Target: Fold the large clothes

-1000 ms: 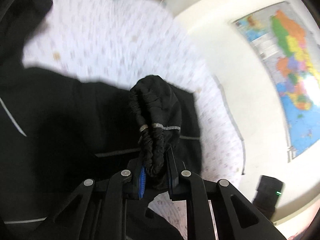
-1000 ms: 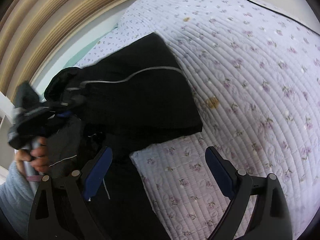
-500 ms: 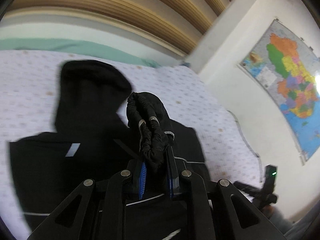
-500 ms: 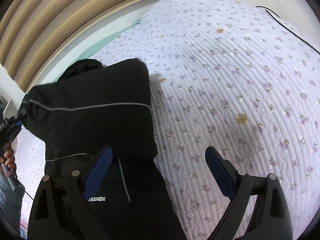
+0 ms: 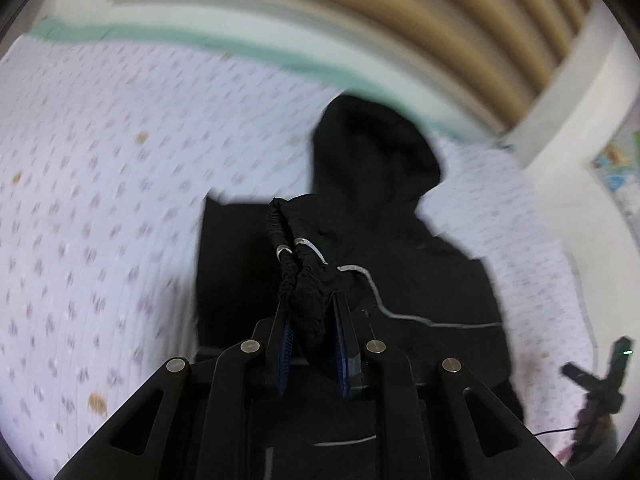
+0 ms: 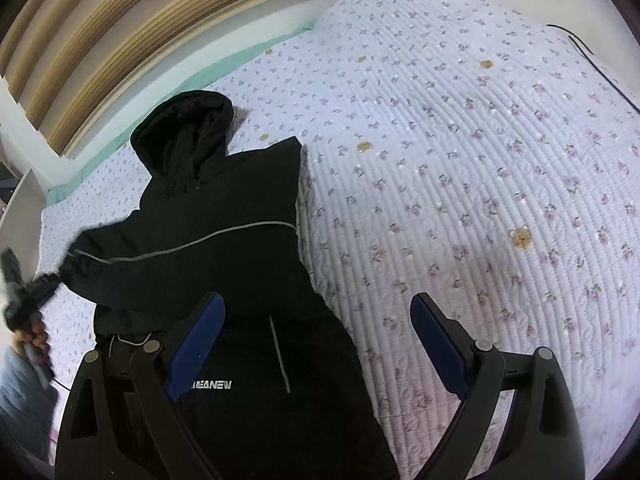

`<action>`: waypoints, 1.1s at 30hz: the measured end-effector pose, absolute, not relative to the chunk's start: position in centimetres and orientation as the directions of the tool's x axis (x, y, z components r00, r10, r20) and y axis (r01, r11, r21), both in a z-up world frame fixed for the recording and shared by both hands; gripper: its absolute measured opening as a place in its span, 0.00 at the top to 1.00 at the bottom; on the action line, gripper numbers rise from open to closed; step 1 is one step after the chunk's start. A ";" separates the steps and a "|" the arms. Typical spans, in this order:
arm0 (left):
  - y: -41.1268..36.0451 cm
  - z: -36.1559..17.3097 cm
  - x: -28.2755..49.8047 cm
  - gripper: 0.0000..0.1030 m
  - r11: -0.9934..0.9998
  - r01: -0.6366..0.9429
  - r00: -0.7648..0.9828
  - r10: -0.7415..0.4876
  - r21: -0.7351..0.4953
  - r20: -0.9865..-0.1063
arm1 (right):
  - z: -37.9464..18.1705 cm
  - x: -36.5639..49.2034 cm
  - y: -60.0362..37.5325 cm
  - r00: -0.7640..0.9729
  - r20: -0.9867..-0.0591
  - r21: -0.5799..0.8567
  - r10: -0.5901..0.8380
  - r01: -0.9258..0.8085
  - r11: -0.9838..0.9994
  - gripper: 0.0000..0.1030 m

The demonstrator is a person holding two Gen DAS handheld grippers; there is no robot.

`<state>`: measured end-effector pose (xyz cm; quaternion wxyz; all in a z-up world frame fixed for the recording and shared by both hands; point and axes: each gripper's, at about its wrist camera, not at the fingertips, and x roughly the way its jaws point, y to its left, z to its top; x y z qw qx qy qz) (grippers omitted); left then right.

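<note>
A black hooded jacket [image 6: 224, 248] with thin grey piping lies on the bed, hood [image 6: 188, 128] toward the headboard. My left gripper [image 5: 312, 336] is shut on the gathered elastic cuff [image 5: 300, 280] of one sleeve and holds it above the jacket body [image 5: 400, 280]. In the right wrist view that sleeve [image 6: 100, 264] stretches to the left, where my left gripper [image 6: 20, 296] shows blurred. My right gripper [image 6: 316, 344] is open and empty, hovering over the jacket's lower front and right edge.
The bed carries a lilac floral quilt [image 6: 460, 160] with a mint sheet edge [image 6: 224, 64] at its head. Wooden slat blinds [image 6: 140, 32] cover the wall behind. A dark cable [image 6: 580, 44] lies at the quilt's far right.
My left gripper has swung the sleeve cuff across and pulled the sleeve out to the jacket's side. The jacket now lies flatter with the hood in full view. My right gripper stayed open.
</note>
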<state>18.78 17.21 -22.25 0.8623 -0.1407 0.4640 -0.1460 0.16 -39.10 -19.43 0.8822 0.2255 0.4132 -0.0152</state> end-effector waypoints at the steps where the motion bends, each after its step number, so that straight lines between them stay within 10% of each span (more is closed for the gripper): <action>1: 17.1 -23.4 18.7 0.81 0.924 0.105 0.511 -0.367 -0.367 -0.777 | -19.5 0.2 -39.0 0.656 -0.737 0.386 0.162 0.211 0.898 0.08; 13: 18.0 -30.2 19.7 0.78 0.932 -0.025 0.396 -0.323 -0.362 -0.859 | -20.3 1.3 -37.9 0.626 -0.755 0.388 0.197 0.184 0.903 0.08; 17: 18.5 -27.9 19.5 0.63 0.937 -0.062 0.404 -0.290 -0.343 -0.867 | -19.0 2.1 -36.1 0.634 -0.753 0.321 0.175 0.121 0.939 0.08; 22: 19.7 -22.2 17.8 0.55 0.961 -0.265 0.533 0.081 -0.075 -0.842 | -16.2 4.1 -33.0 0.685 -0.707 0.250 0.173 0.013 0.968 0.08; 33: 4.3 -25.3 18.7 0.55 0.951 0.181 0.415 -0.304 -0.250 -0.858 | -22.1 15.0 -23.1 0.533 -0.747 0.425 0.397 -0.075 0.902 0.08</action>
